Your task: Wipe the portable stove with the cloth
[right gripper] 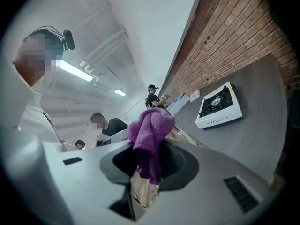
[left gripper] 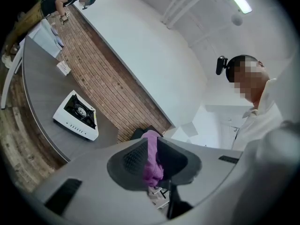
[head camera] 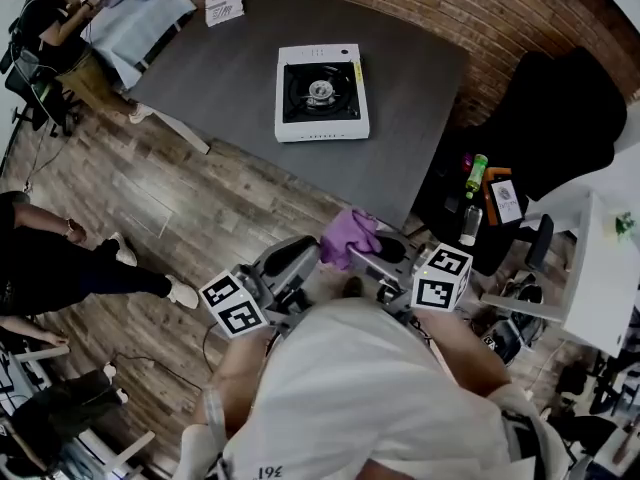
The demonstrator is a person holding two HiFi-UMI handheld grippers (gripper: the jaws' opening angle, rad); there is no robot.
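L gripper [left gripper: 153,159] & R gripper [right gripper: 148,159], close together, both pinch cloth [head camera: 350,236].

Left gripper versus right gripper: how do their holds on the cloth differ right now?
The left gripper pinches a thin fold of the purple cloth, barely past its jaws; the right gripper holds a thick wad bulging beyond its jaws. In the head view the left gripper sits left of the cloth, the right gripper right of it. Both are shut on that cloth, well short of the stove.
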